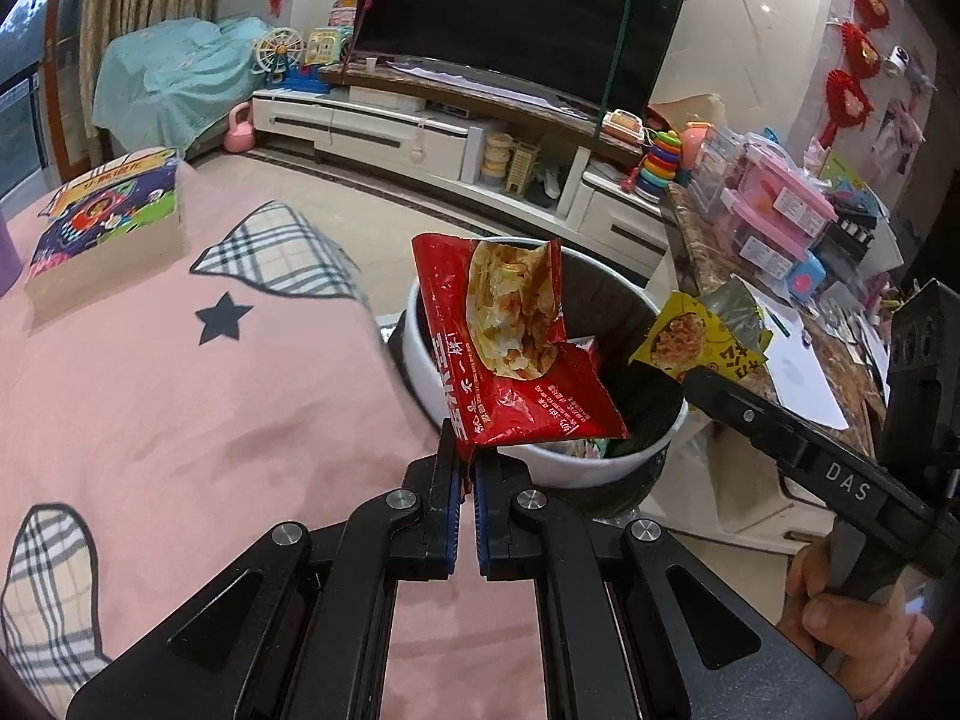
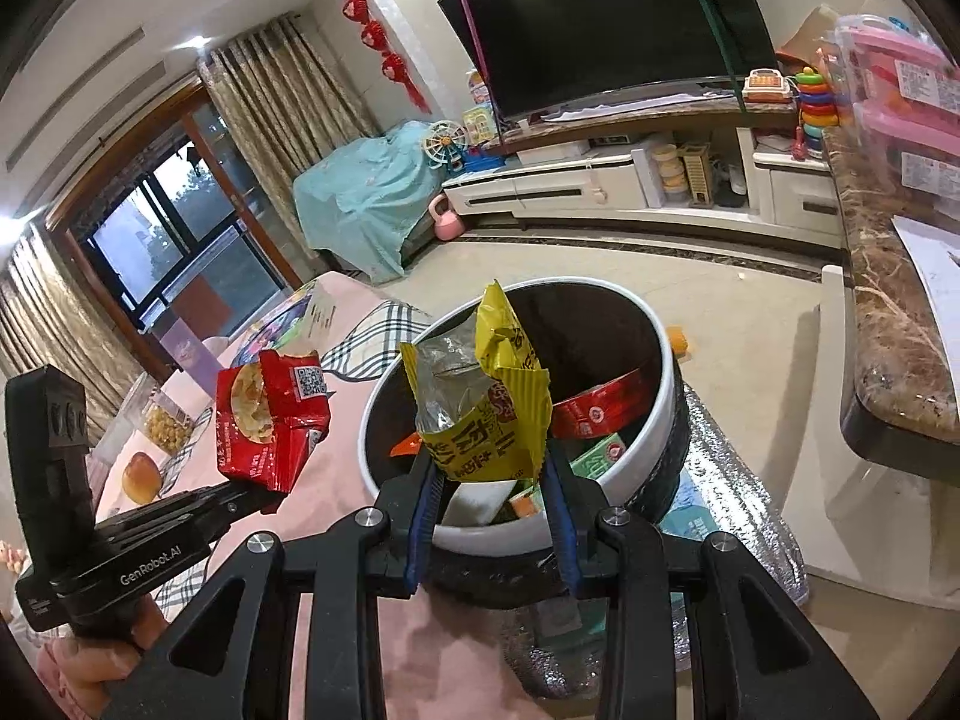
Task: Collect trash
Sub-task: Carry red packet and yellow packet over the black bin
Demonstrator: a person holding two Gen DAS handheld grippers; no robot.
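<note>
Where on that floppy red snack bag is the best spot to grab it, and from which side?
Grip the red snack bag by its flat sealed bottom corner, coming from below, as the left gripper does. The torn-open top is crumpled and flares wide; the thin flat edge fits between closed fingers and lets it hang over the bin.

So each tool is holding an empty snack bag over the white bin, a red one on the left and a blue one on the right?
Nearly. The right tool holds a yellow bag, not blue, as the right wrist view shows. The left tool does hold the red bag at the white bin.
</note>
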